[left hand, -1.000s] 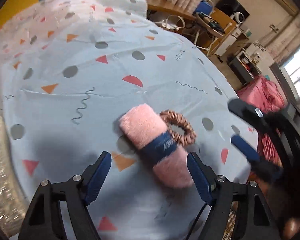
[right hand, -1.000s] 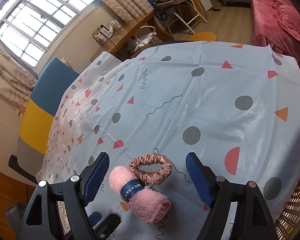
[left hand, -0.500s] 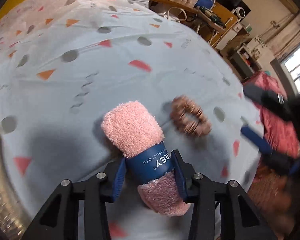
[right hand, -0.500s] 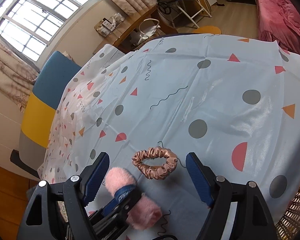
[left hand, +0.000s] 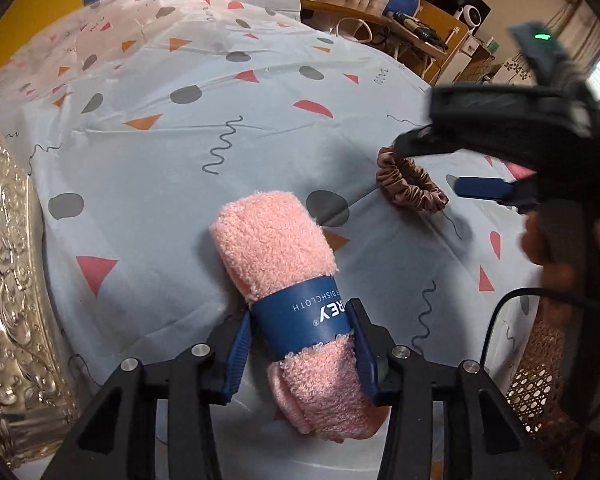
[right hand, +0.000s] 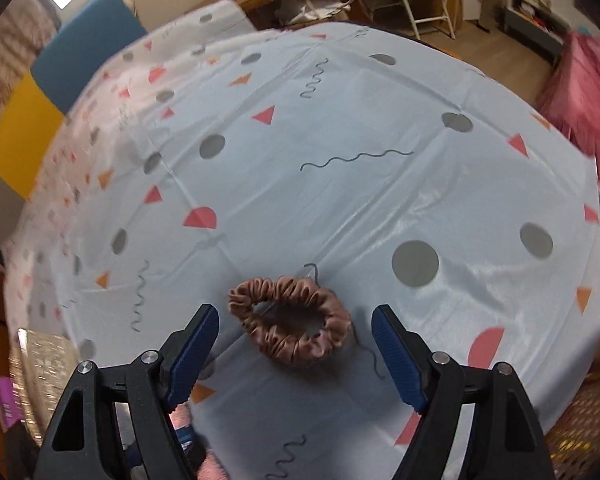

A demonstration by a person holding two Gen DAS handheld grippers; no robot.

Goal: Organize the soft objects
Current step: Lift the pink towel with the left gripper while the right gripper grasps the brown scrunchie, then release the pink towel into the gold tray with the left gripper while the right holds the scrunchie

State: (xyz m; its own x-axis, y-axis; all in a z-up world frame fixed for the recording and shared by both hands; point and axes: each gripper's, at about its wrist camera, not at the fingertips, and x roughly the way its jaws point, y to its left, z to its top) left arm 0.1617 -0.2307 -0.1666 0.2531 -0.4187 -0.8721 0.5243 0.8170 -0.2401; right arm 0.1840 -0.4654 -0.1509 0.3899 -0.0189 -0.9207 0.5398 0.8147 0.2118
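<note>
A rolled pink towel (left hand: 276, 248) with a blue paper band sits between the jaws of my left gripper (left hand: 300, 344). The pads press on the band, and the jaws are opening slightly. The roll points away from me over the patterned tablecloth (left hand: 220, 80). A brown satin scrunchie (right hand: 300, 350) lies flat on the cloth. My right gripper (right hand: 295, 314) hangs just above it, open, one finger on each side, touching nothing. From the left wrist view the scrunchie (left hand: 410, 188) lies right of the roll, with the right gripper (left hand: 440, 168) over it, held by a hand.
An embossed metallic container (left hand: 8, 280) stands at the table's left edge. A woven wicker basket (left hand: 540, 380) sits low on the right. Beyond the table are a yellow and blue chair (right hand: 60, 80), a desk and pink bedding (right hand: 580, 80).
My left gripper closed on the pink roll's blue band and drew it away from the scrunchie. The right gripper rolled and moved over the scrunchie, still open.
</note>
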